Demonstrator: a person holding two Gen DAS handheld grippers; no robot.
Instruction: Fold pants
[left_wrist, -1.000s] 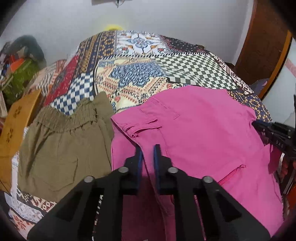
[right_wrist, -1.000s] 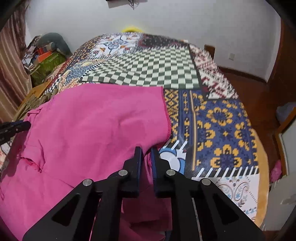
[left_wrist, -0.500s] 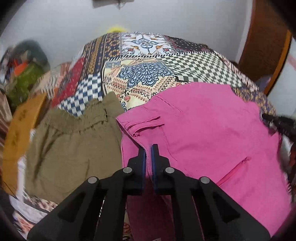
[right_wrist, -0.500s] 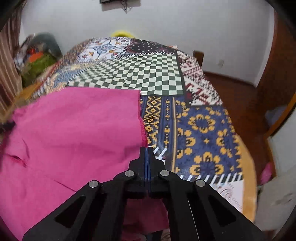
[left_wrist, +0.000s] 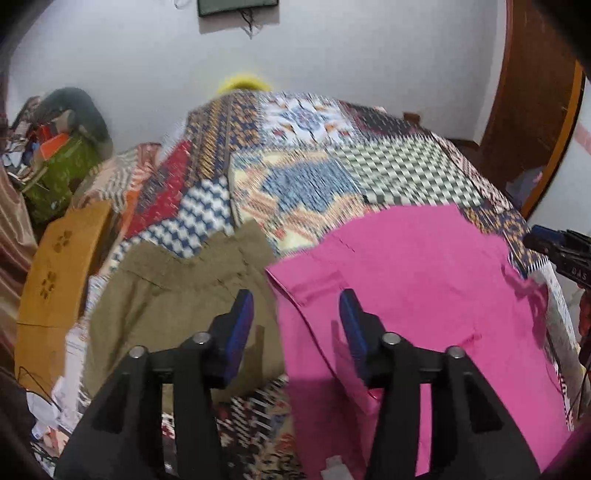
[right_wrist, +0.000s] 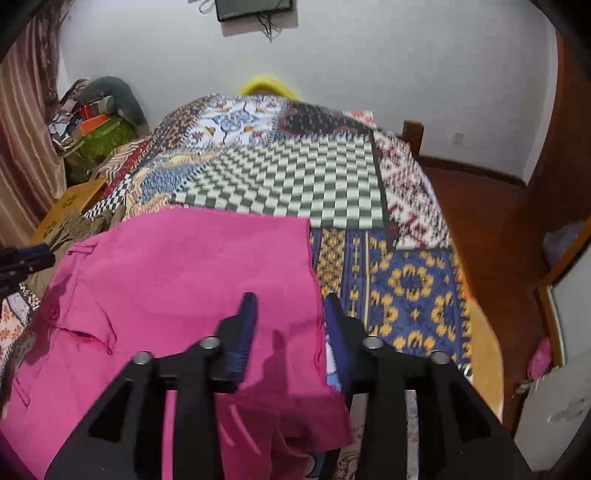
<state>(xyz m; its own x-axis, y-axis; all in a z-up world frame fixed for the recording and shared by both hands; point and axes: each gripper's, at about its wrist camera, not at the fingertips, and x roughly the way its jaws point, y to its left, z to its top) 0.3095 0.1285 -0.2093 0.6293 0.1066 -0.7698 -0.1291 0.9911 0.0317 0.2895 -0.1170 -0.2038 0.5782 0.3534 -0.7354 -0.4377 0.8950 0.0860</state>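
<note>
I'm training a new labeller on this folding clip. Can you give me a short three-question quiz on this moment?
1. True or false: the left gripper is clamped on the pink pants.
2. Which garment lies beside the pink pants on the bedspread? A) olive pants B) a white shirt C) a blue towel
3. Fill in: in the right wrist view, the right gripper straddles the pink pants' ____ edge.

Key
1. False: its jaws are opening and stand clear of the cloth.
2. A, the olive pants.
3. Right, where the pink meets the bedspread.
</note>
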